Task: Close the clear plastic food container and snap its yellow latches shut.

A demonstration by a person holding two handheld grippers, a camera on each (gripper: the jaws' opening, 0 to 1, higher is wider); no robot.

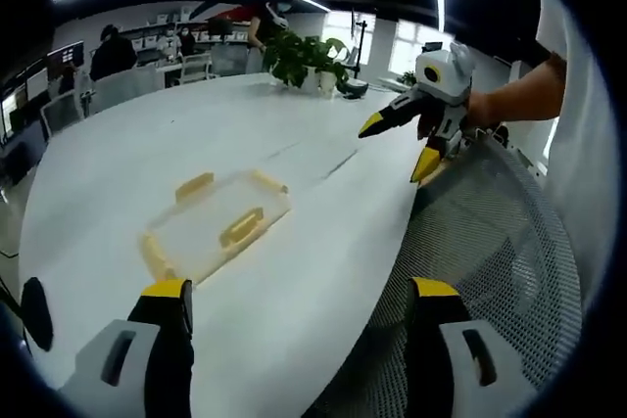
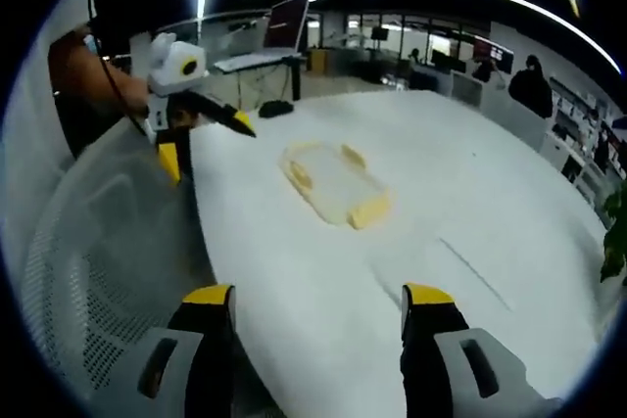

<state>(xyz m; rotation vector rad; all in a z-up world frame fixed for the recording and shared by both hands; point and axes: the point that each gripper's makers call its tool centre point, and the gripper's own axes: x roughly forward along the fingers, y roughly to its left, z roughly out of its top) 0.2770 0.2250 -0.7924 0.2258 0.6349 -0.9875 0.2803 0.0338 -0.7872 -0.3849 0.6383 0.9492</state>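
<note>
Left gripper view: your left gripper [image 1: 299,310] rises from the bottom edge with its jaws apart and nothing between them, aimed across the white table [image 1: 147,154]. The container [image 1: 217,224] lies flat on the table ahead of the jaws, apart from both grippers, with yellow latches [image 1: 241,227] showing along its sides and on top. Whether the lid is fully seated, or any latch is snapped down, cannot be told at this sharpness. Your right gripper [image 1: 423,134] hangs at the table's edge, above a mesh chair back [image 1: 490,242], its yellow-tipped jaws spread and empty.

Right gripper view: the same layout from the other side. The right gripper [image 2: 318,325] is likewise parted and empty; the container [image 2: 333,183] sits mid-table, well beyond its tips, and the left gripper [image 2: 201,134] hovers open near the table's edge.

Both grippers flank the container from opposite sides, probably so that one can steady it while the other presses a latch. No contact exists yet, so the approach looks like the step in hand. A potted plant [image 1: 306,58] stands far back on the table, clear of the work.
</note>
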